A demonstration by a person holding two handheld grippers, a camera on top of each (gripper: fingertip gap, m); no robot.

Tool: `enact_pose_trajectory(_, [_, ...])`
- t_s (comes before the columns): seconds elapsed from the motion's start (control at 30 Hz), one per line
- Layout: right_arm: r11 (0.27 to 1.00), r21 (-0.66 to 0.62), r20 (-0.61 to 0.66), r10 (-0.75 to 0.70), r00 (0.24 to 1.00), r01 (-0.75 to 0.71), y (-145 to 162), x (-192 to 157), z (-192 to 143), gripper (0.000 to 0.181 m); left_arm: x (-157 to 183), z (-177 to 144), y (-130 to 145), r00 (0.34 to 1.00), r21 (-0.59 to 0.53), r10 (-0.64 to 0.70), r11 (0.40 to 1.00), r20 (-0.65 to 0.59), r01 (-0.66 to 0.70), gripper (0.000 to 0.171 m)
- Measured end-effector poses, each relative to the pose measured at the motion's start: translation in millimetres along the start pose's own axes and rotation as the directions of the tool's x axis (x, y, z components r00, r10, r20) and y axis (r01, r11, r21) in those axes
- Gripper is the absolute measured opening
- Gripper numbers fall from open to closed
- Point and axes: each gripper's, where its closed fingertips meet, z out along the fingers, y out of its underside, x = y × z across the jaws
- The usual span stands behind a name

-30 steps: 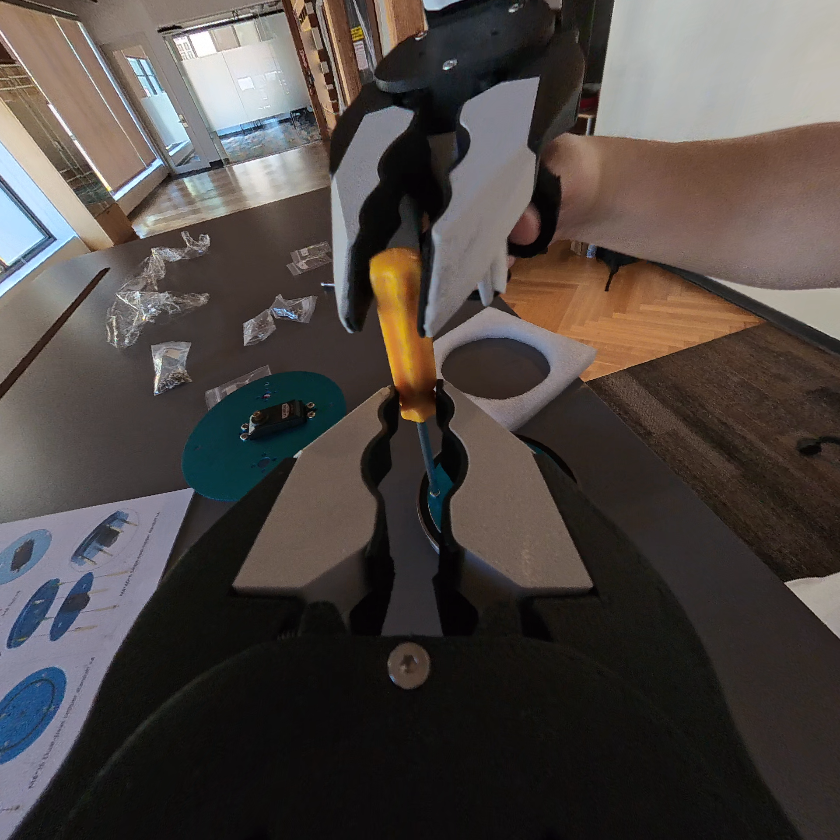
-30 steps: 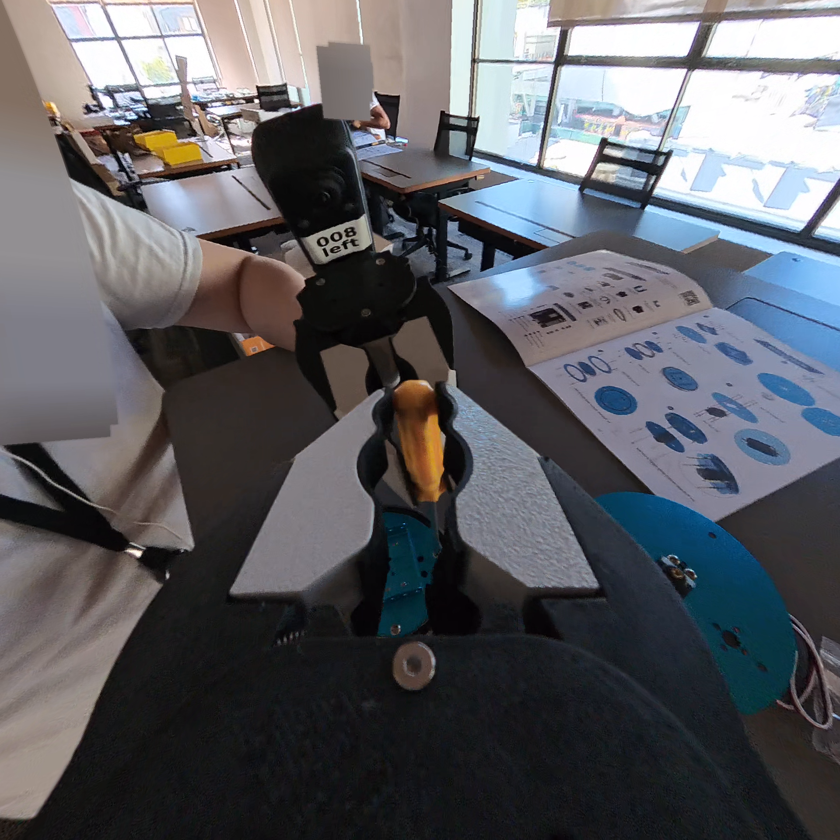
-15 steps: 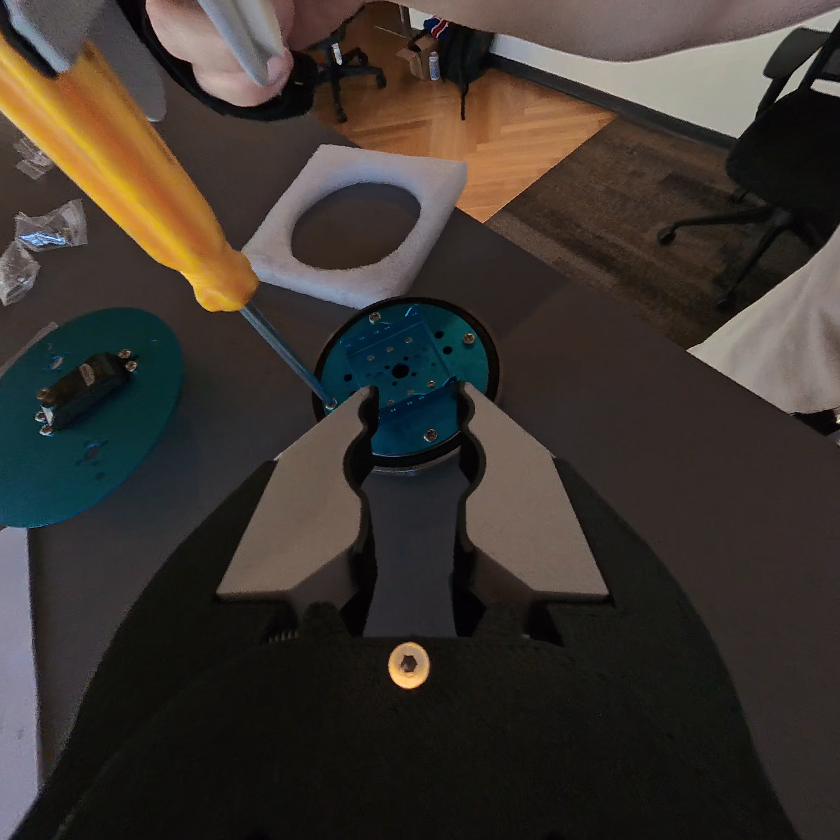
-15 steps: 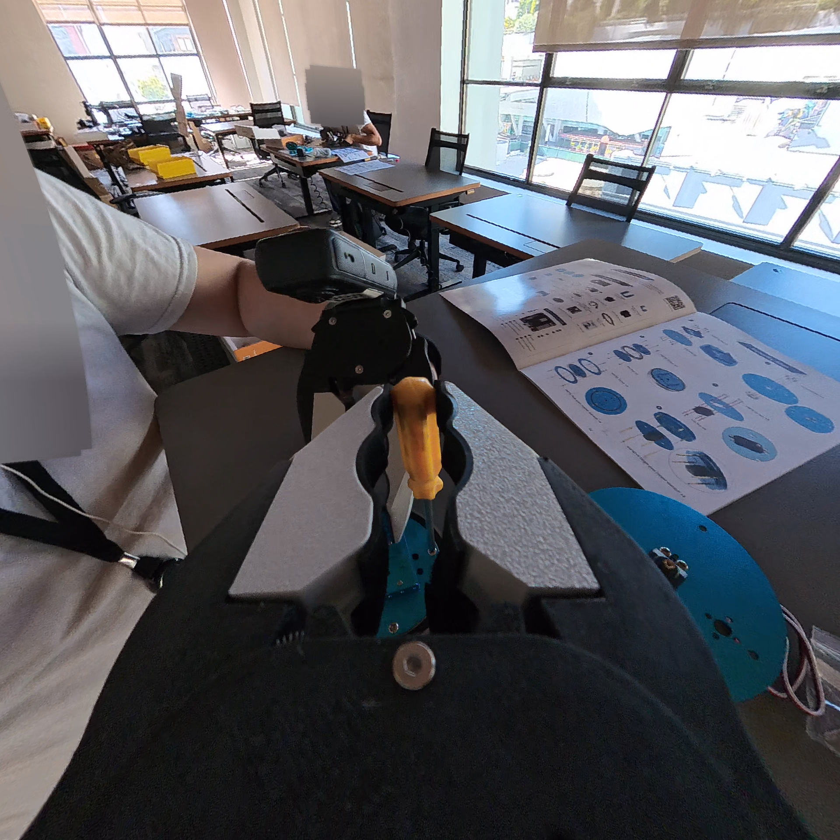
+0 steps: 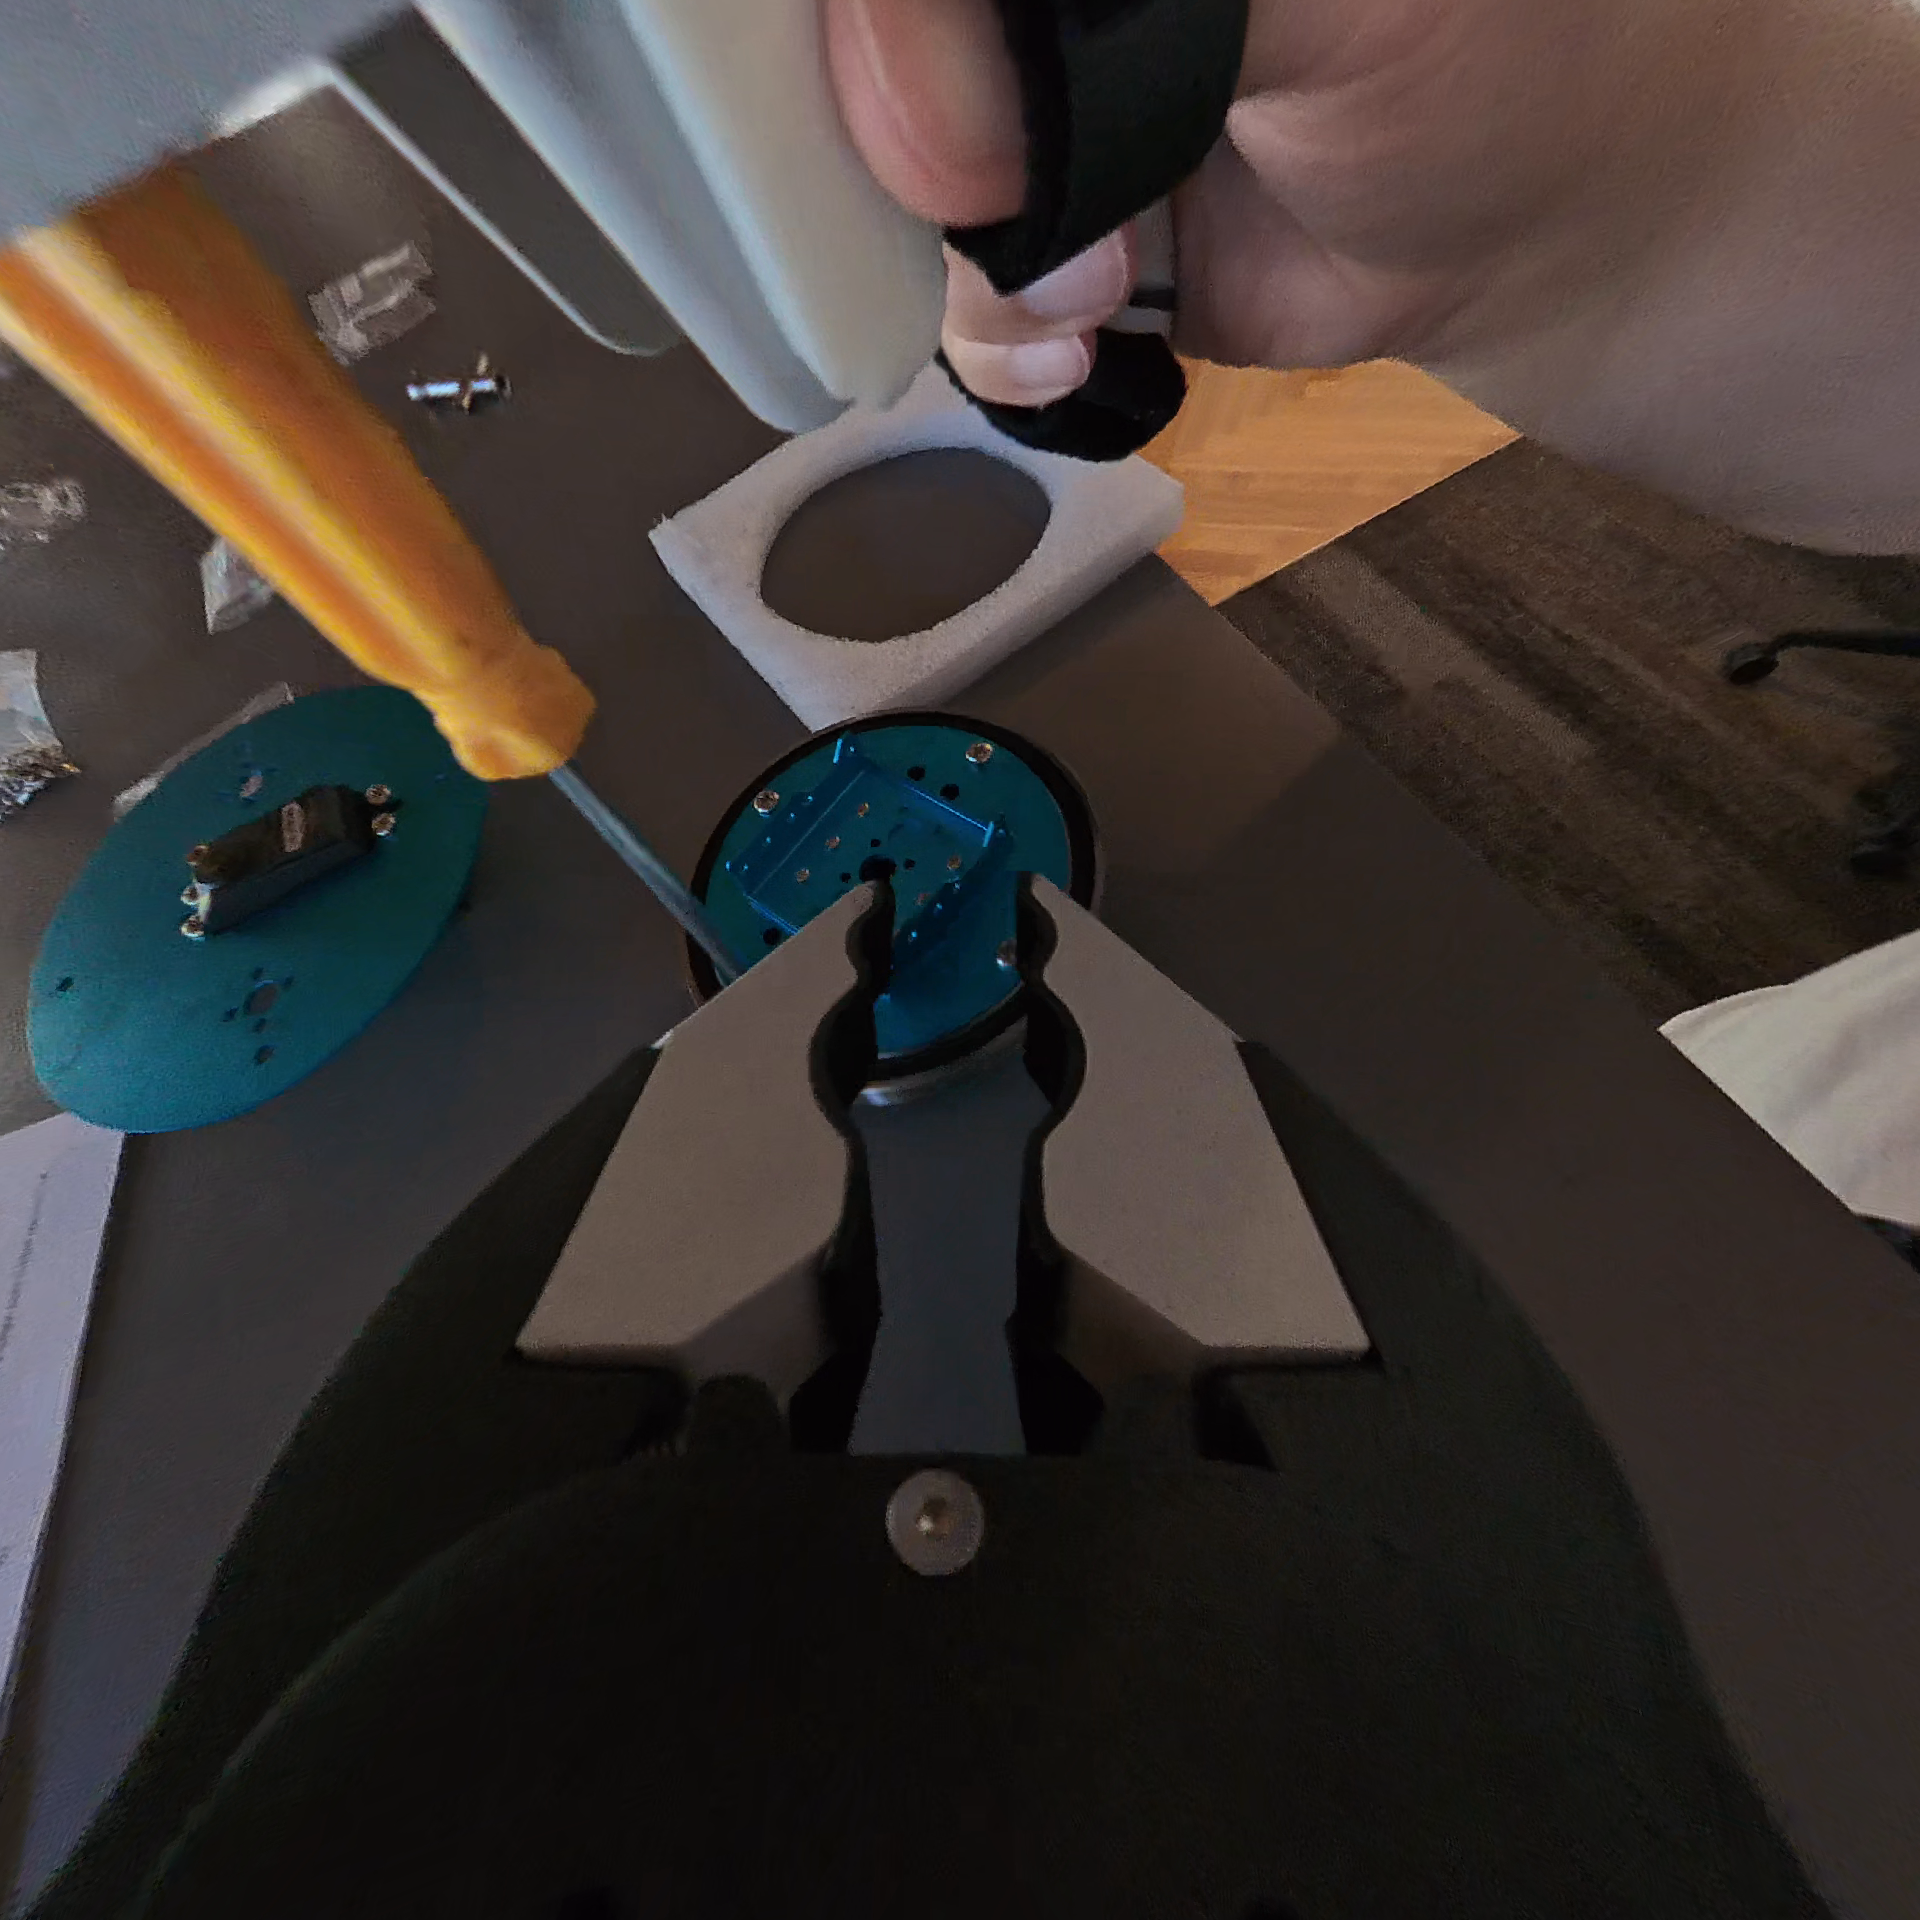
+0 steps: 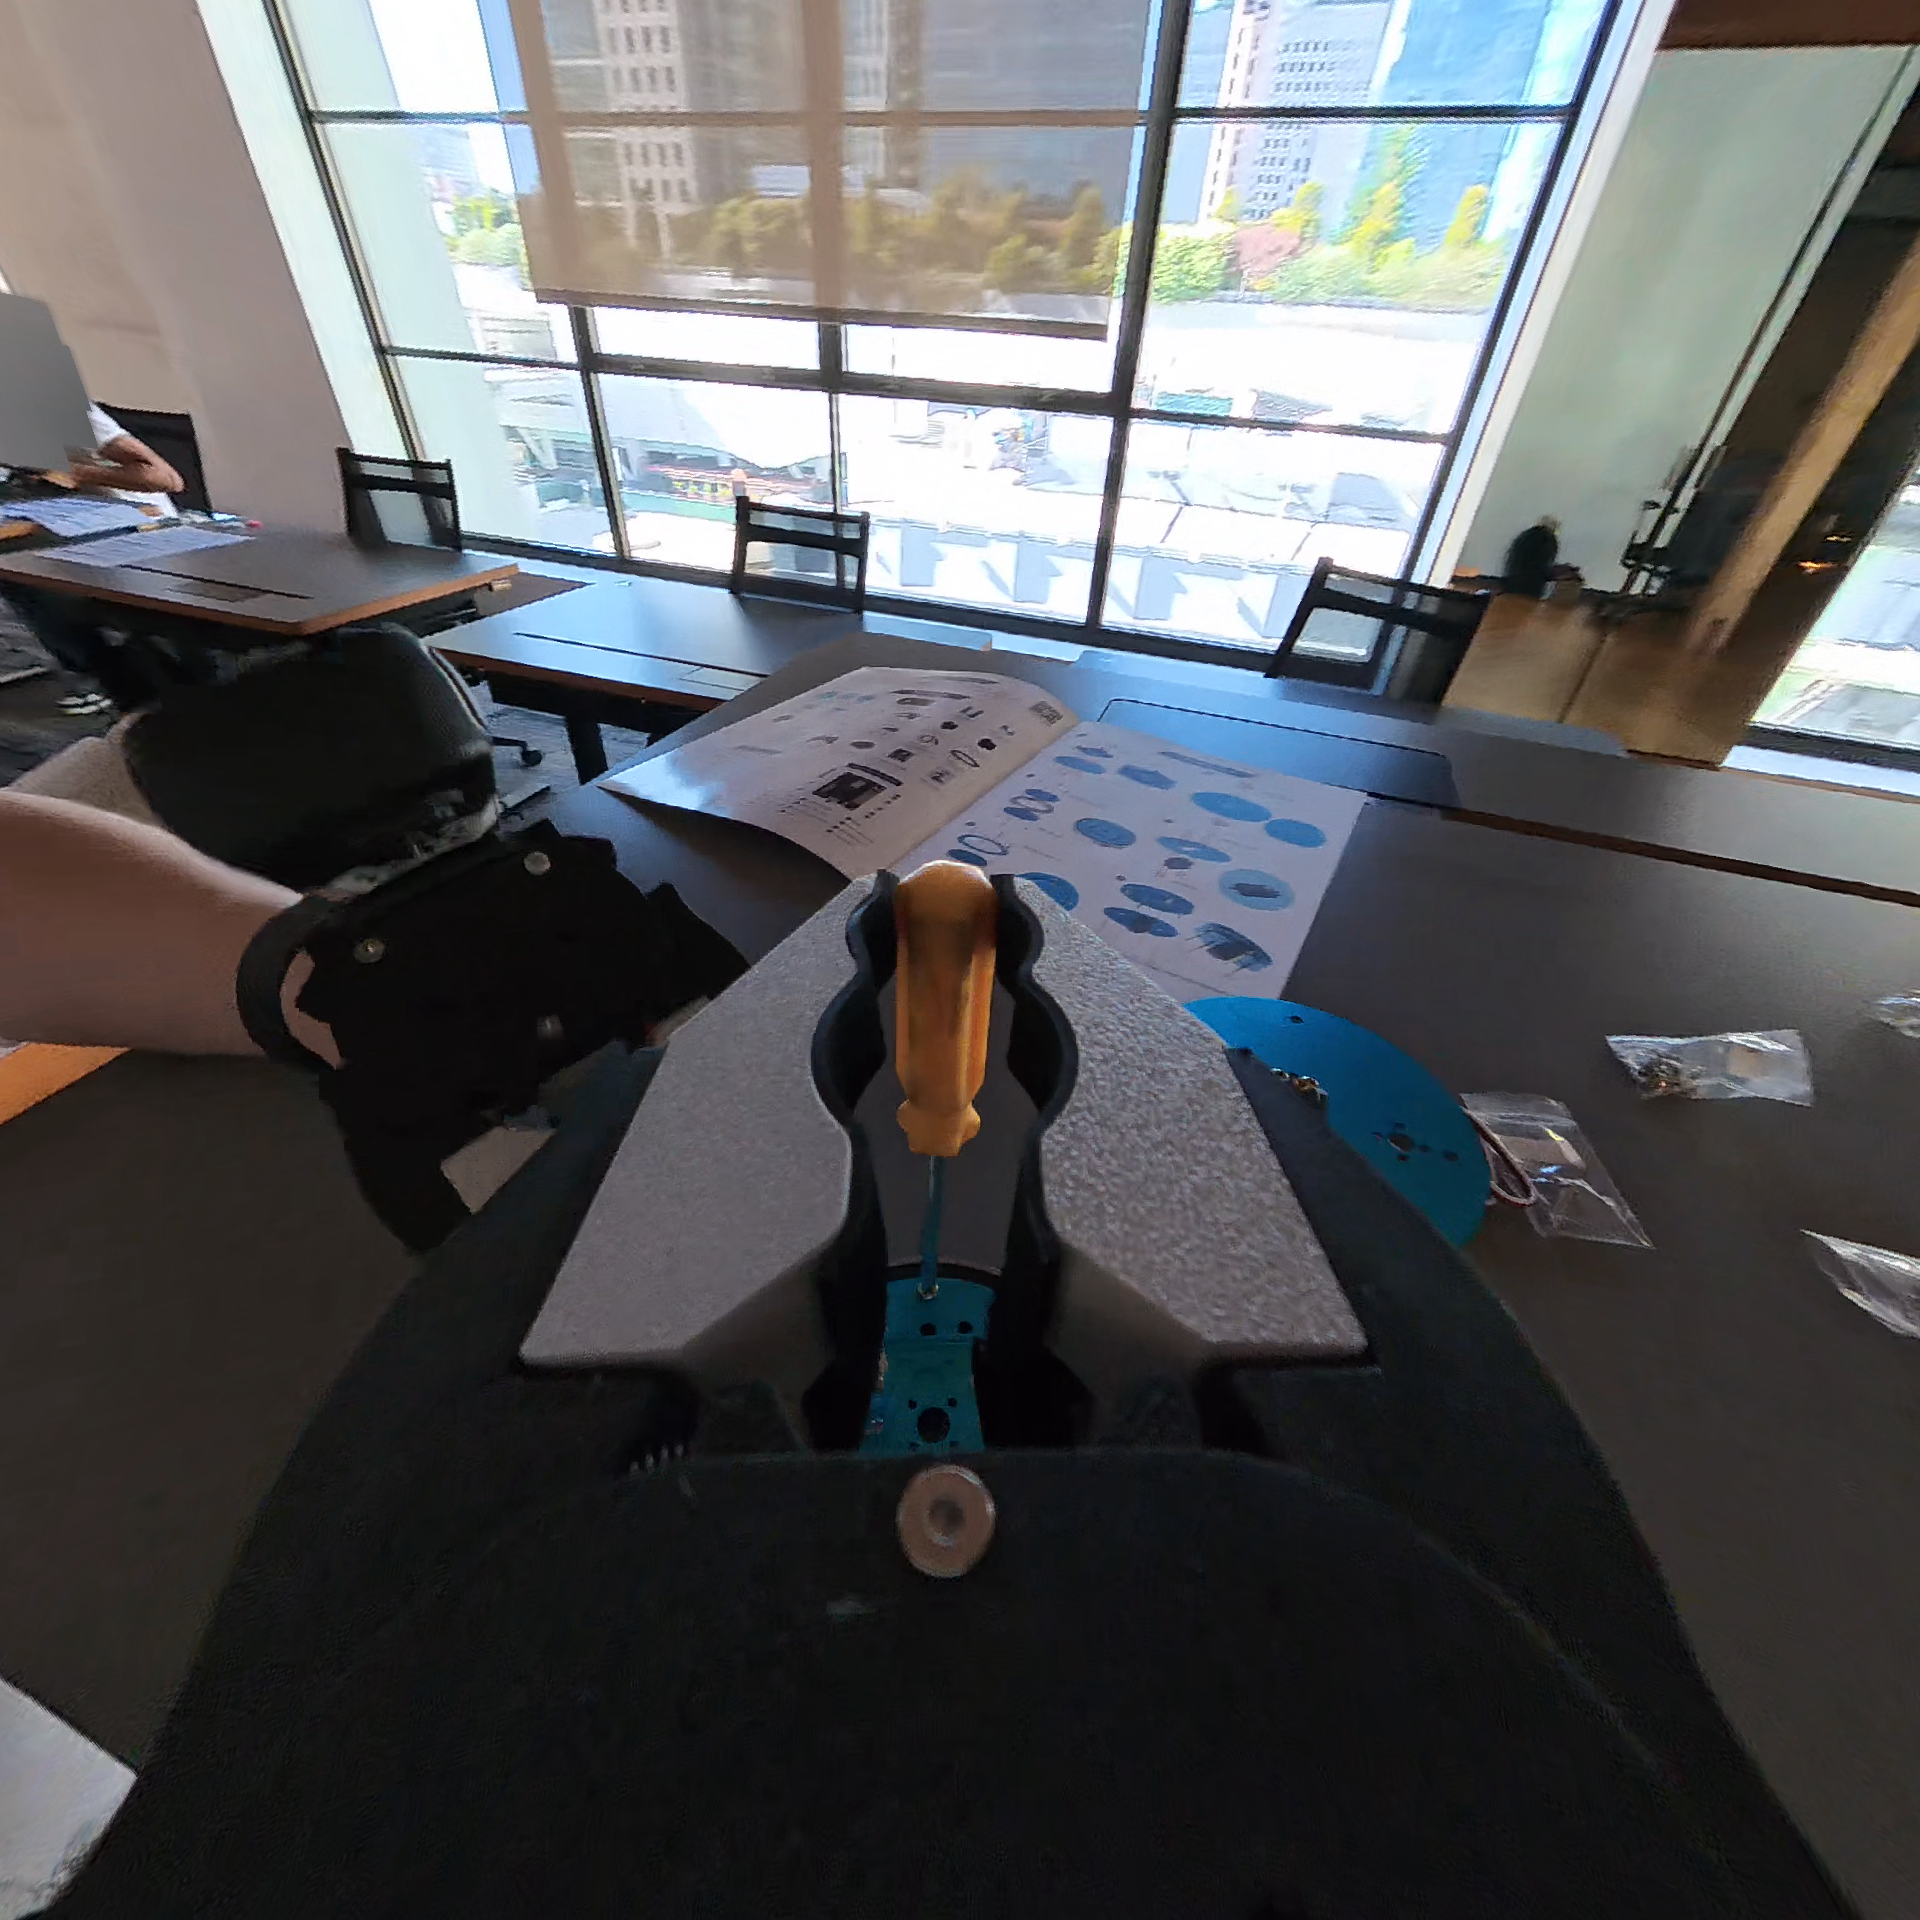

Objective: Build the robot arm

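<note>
My right gripper (image 6: 940,894) is shut on the orange handle of a screwdriver (image 6: 940,1008). Its shaft points down onto a screw (image 6: 928,1288) on a blue round assembly with a bracket (image 5: 883,821). My left gripper (image 5: 951,904) is open and hovers over that assembly, fingertips on either side of the bracket's right wall. In the left wrist view the screwdriver (image 5: 291,468) slants in from the upper left, and its tip is hidden behind my left finger. The right gripper's grey fingers (image 5: 727,208) and a hand fill the top. The left gripper's black body (image 6: 468,997) shows at the left.
A teal disc with a black servo (image 5: 260,904) lies left of the assembly. A white foam square with a round hole (image 5: 914,561) lies behind it, near the table edge. An open booklet (image 6: 1039,800) and plastic bags of small parts (image 6: 1704,1065) lie farther off. Across from one pair of fingers to the other is roughly 12 centimeters. My left gripper's tips are some 4 centimeters from the screw (image 6: 928,1288).
The left gripper tilted down from looking across the table, then moved closer over the blue assembly. The right gripper swung round with the screwdriver, whose tip now rests on a screw.
</note>
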Motion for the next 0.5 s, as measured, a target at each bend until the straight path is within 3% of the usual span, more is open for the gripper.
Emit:
enact_pose_trajectory(0.1, [1.000,0.013,-0.012,0.016,1.000,-0.015,0,-3,-1,0.018,-22,-29,-9,0.996,0.123,-0.043,0.992,0.079,0.033,0.007])
enact_pose_trajectory(0.17, [0.999,0.013,-0.032,0.030,0.999,-0.029,0,-1,-1,0.018,-43,-39,-9,0.988,0.156,-0.109,0.984,0.108,0.091,0.010])
enact_pose_trajectory(0.27, [0.999,0.009,-0.112,0.037,0.993,-0.036,0,5,-1,0.018,-54,-29,3,0.984,0.076,-0.171,0.983,0.053,0.166,0.024])
enact_pose_trajectory(0.4, [0.999,0.040,-0.232,0.022,0.972,-0.013,-1,0,0,0.018,-68,-24,10,0.974,0.074,-0.205,0.977,0.101,0.198,0.020])
enact_pose_trajectory(0.5, [0.999,0.003,-0.242,-0.031,0.970,0.033,-2,-8,5,0.018,-68,-26,16,0.972,0.045,-0.207,0.978,0.116,0.203,0.020])
